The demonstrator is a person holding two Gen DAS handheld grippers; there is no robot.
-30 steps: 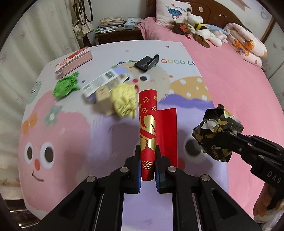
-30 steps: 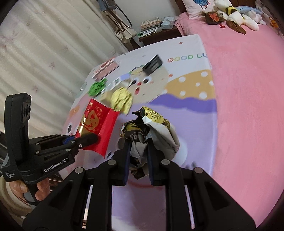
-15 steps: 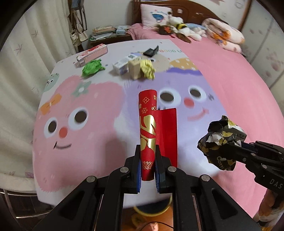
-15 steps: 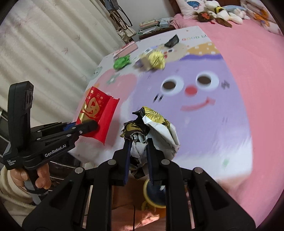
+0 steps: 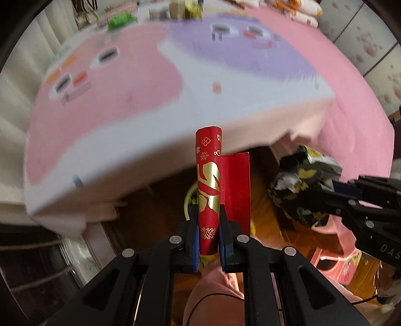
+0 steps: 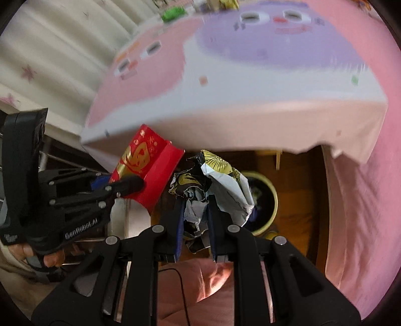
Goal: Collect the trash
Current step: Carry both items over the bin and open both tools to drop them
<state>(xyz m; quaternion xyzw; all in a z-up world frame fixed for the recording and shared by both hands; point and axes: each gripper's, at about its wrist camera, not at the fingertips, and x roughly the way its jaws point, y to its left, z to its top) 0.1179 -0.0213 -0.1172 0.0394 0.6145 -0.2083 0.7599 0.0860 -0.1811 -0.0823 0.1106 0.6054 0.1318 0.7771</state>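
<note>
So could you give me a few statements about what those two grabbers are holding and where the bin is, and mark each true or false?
1. The left gripper clamps a red and gold envelope. True.
2. The right gripper is empty. False: its fingers are shut on a crumpled black and gold wrapper.
3. A round yellow-rimmed bin sits on the floor beyond the right gripper. True.
4. Both pieces of trash lie on the bedspread. False: both are held in the air, off the bed's edge.
5. A green crumpled paper remains on the bed. True.
</note>
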